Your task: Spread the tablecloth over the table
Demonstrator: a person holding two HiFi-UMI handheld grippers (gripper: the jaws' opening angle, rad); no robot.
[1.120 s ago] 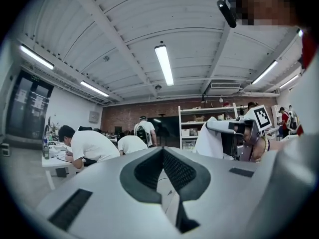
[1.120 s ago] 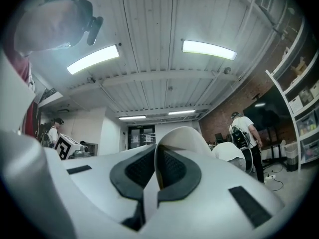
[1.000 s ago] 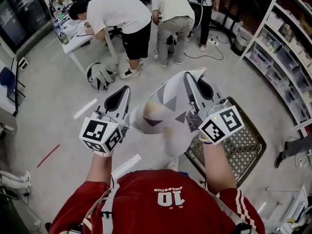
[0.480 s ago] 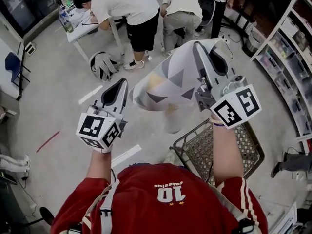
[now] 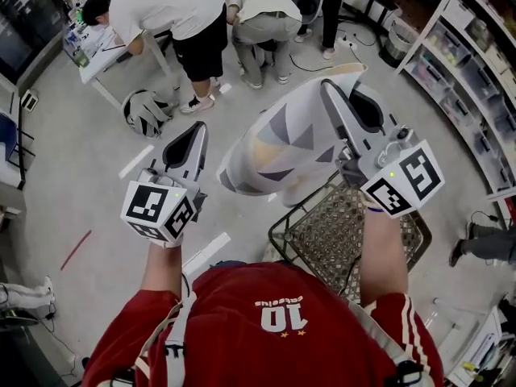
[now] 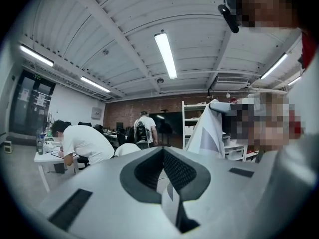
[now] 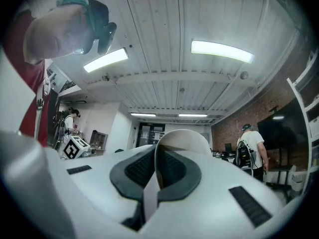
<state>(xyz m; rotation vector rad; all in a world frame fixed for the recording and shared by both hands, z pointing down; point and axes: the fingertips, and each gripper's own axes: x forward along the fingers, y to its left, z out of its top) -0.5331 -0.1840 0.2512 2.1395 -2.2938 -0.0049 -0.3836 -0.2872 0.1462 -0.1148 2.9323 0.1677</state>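
Grey workshop floor (image 5: 89, 192), wire basket (image 5: 322, 236) below; we note the patterned tablecloth (image 5: 278, 143) held in the air between left gripper (image 5: 196, 129) and right gripper (image 5: 329, 87), both sets of fingers (image 5: 187, 151) clamped on its edges

1. The pale grey floor (image 5: 72, 192) carries everything in the head view.
2. Two short strips of white tape (image 5: 206, 254) and one thin red strip (image 5: 76, 250) are stuck flat on it, well apart.
3. A dark wire basket (image 5: 339, 236) stands on the floor at lower right.
4. A black-and-white bag (image 5: 145, 111) lies on the floor just beside a leg of a white table (image 5: 101, 59).
5. The table stands at upper left, with bottles (image 5: 74, 51) upright on its top.
6. A black cable (image 5: 314, 61) trails over the floor near the top.
7. A white shelf unit (image 5: 476, 95) stands along the right edge, with boxes on its shelves.
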